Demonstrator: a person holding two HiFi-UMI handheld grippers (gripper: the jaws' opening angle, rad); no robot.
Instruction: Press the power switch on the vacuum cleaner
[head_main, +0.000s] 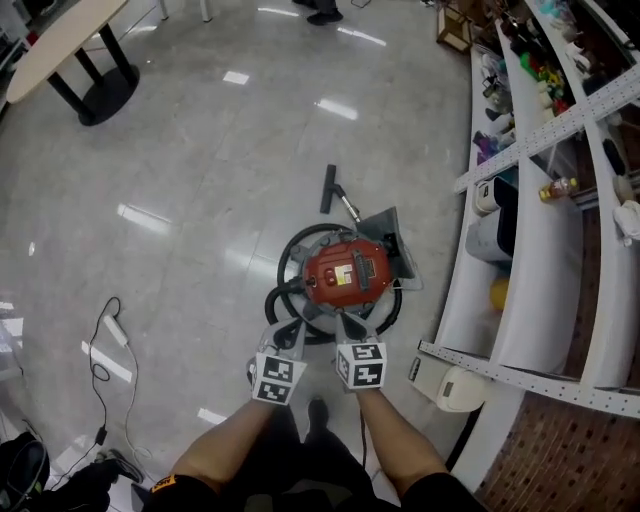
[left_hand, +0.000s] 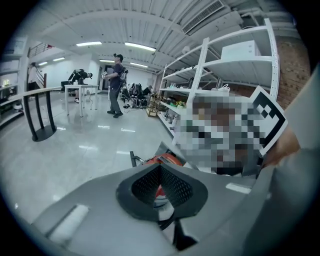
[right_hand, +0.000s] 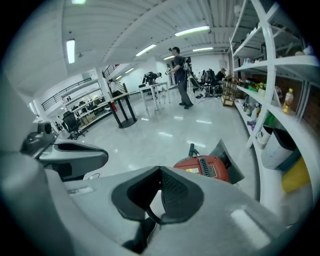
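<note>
Vacuum cleaner (head_main: 345, 272): stood on the floor (head_main: 190, 190), just ahead of both tongs and near the shelves (head_main: 545, 300); round red plastic body with a yellow label on top, on a grey base.
Hose (head_main: 285, 265): black, coiled round the body; a black nozzle (head_main: 328, 188) lay on the far side.
Open room: wide floor to the left and ahead; the shelves' edge ran close along the right.
Floor: glossy pale grey, streaked with lamp reflections.
Left tongs (left_hand: 160, 172): grey shell, dark meshed pads; tips pressed together, gripping nothing; apart from the vacuum cleaner.
Right tongs (right_hand: 160, 175): same make; tips closed, empty.
Shelves: white tiers holding a bottle (head_main: 558, 188) and small goods too small to tell.
Bench (head_main: 60, 45): pale top, black pedestal, far left.
Cable (head_main: 105, 350): thin, loose on the floor at left.
</note>
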